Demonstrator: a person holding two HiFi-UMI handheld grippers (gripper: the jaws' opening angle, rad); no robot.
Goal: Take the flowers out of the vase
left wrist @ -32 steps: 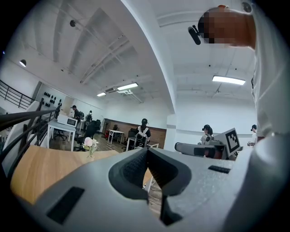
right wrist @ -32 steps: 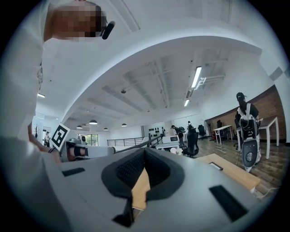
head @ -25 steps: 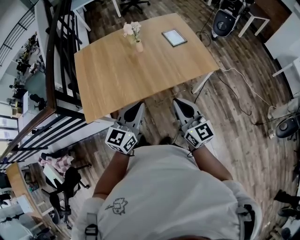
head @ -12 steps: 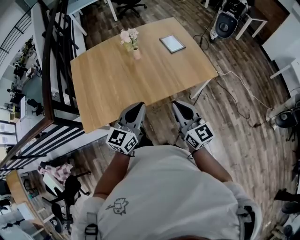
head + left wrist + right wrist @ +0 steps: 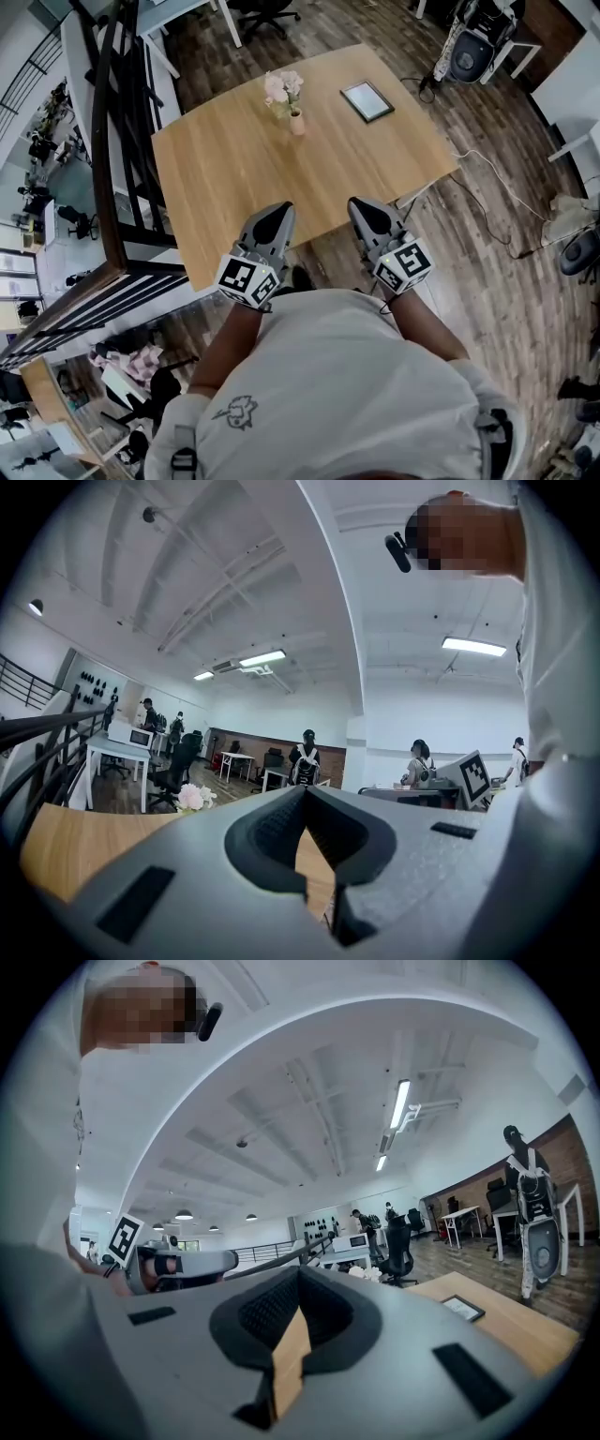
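Pale pink and white flowers (image 5: pixel 284 87) stand in a small beige vase (image 5: pixel 296 123) at the far side of a wooden table (image 5: pixel 244 178). My left gripper (image 5: pixel 278 208) and right gripper (image 5: pixel 360 203) hang side by side over the table's near edge, far short of the vase. Both point level at the table, shut, with nothing between the jaws. In the left gripper view the flowers (image 5: pixel 192 797) show small, left of the left gripper (image 5: pixel 305 789). The right gripper view has the flowers (image 5: pixel 367 1273) just right of the right gripper (image 5: pixel 298 1271).
A tablet (image 5: pixel 367 100) lies flat on the table, right of the vase. A black railing (image 5: pixel 112 169) runs along the table's left side. White table legs and a cable (image 5: pixel 487 192) cross the wood floor at right. Desks, chairs and people stand far behind.
The table has drawn nearer in the head view. Both grippers, side by side and still shut, have moved from short of its near edge to over that edge.
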